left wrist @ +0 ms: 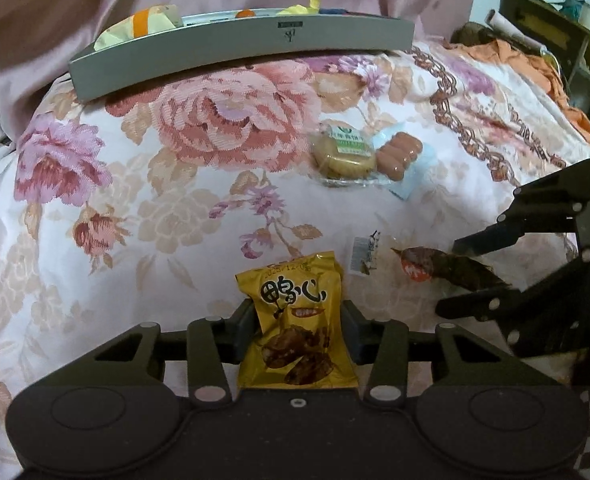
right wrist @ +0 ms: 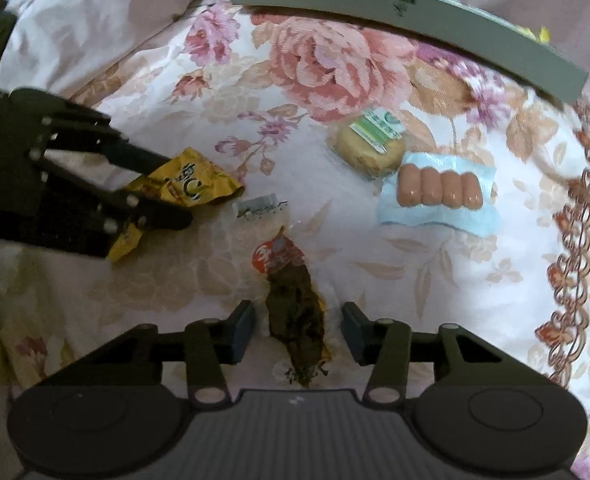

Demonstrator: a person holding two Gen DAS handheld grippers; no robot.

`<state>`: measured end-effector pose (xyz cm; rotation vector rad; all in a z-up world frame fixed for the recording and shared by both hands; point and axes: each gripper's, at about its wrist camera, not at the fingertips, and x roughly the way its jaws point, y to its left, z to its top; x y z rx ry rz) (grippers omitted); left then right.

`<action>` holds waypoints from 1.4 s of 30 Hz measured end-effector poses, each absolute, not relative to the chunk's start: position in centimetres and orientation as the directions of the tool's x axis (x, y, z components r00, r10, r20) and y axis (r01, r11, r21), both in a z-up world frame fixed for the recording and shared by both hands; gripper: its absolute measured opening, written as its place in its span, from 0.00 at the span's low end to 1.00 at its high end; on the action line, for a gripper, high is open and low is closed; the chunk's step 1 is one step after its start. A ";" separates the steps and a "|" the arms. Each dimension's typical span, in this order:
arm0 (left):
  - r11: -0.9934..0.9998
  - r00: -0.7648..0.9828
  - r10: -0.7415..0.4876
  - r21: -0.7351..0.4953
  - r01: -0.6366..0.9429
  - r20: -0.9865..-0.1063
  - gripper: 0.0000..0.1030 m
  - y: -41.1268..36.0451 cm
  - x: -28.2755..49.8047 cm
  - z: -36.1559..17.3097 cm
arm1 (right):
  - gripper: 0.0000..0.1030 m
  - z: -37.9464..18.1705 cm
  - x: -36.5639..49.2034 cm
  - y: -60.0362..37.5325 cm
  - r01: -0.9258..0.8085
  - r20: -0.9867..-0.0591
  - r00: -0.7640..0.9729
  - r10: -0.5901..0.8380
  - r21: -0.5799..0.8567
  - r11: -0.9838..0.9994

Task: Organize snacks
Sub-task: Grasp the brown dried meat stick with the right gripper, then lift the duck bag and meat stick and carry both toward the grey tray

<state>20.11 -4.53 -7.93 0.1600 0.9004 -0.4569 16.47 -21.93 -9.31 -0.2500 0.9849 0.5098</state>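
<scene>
Your left gripper (left wrist: pixel 301 330) had its fingers pressed on the yellow snack packet (left wrist: pixel 297 320), pinning it low on the floral bedspread (left wrist: pixel 135 184). Your right gripper (right wrist: pixel 297 330) straddled the dark snack packet (right wrist: pixel 295 312), fingers narrow with gaps either side, not touching. The grey tray (left wrist: pixel 239 54) sat beyond.

both wrists: close, angled down; shared: floral bedspread (left wrist: pixel 135 184), grey tray (right wrist: pixel 415 12)
</scene>
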 end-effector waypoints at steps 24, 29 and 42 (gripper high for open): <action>0.936 0.730 -0.319 -0.078 0.344 -0.604 0.45 -3.5 19.7 -4.5 | 0.50 -6.1 13.8 -19.7 -0.367 -0.510 0.855 0.092 -0.472 0.802; 0.951 0.781 -0.299 -0.108 0.289 -0.549 0.45 -3.2 20.6 -2.9 | 0.50 -5.0 14.2 -20.8 -0.279 -0.439 0.897 0.059 -0.457 0.845; 0.962 0.884 -0.274 -0.124 0.245 -0.379 0.45 -6.4 27.8 4.0 | 0.51 -0.9 20.4 -25.2 0.018 -0.189 0.980 -0.069 -0.258 0.966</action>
